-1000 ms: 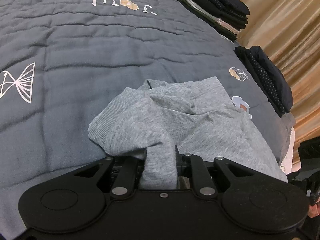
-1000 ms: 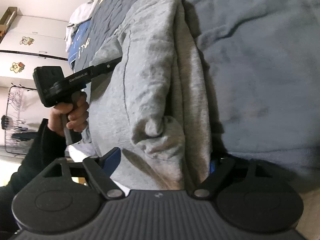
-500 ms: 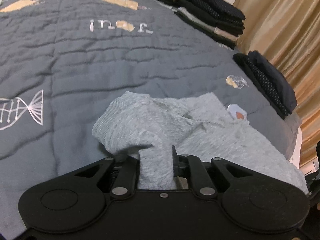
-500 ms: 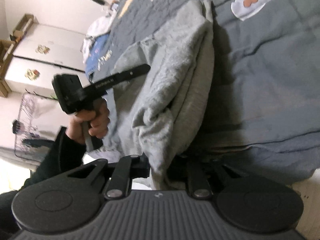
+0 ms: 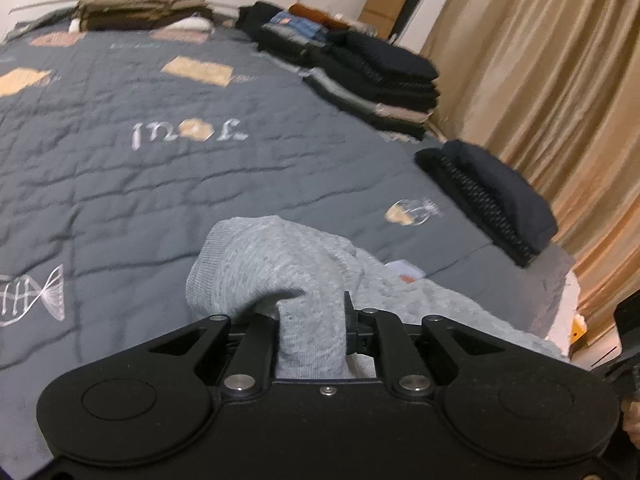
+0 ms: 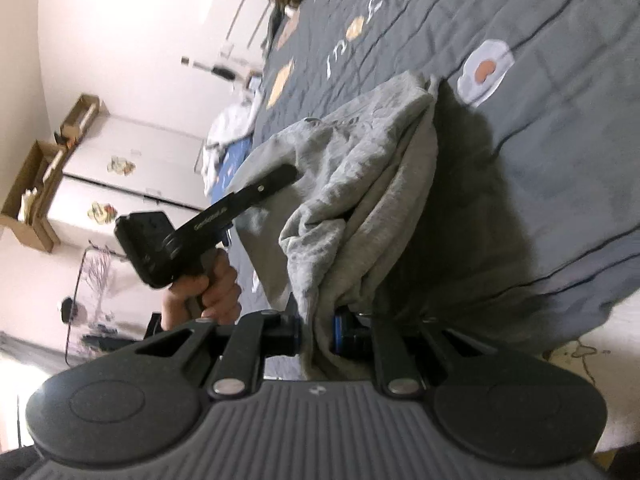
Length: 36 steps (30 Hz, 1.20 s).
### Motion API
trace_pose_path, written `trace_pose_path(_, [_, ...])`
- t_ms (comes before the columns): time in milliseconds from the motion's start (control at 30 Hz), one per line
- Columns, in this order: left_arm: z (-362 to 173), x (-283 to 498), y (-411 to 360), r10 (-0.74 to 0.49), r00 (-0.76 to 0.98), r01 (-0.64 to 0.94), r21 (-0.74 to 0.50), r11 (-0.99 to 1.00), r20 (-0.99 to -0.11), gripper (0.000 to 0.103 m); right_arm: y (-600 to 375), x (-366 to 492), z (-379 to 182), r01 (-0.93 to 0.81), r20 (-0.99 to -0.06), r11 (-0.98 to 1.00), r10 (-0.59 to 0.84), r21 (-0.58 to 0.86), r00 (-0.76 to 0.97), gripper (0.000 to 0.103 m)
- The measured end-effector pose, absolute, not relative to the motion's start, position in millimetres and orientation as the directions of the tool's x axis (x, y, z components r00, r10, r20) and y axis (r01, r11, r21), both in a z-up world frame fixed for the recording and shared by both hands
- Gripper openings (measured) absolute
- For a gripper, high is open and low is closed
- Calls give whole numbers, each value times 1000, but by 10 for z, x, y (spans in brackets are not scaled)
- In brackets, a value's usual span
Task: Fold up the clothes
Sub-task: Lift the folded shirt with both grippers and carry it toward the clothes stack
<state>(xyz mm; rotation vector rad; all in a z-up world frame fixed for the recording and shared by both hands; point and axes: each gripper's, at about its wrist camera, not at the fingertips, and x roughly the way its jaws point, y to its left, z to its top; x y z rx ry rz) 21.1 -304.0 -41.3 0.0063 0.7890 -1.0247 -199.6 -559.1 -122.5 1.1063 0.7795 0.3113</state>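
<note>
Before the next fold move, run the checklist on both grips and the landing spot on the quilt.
1. Left gripper shut on the grey sweatshirt: ok.
2. Right gripper shut on the same garment: ok.
3. Sweatshirt lying flat: not ok, bunched and partly lifted.
4. Bare quilt ahead for laying down: ok.
5. Folded dark stacks apart from the sweatshirt: ok.
6. Which edges are pinched, hem or sleeve: cannot tell.
</note>
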Motion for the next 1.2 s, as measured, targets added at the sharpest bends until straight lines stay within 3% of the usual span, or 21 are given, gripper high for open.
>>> trace_pose_path(367, [86,-220,-3651,-834,266,831,-323,453,-484,10,-6065,-2417,-958,97,-321,428,489,899,811,14])
trace_pose_path(1200, [355,-1016,-5062,-905,225,889,-303,342,-360,10,-7427,-3113,-576,118,-337,524,346,844,876,14])
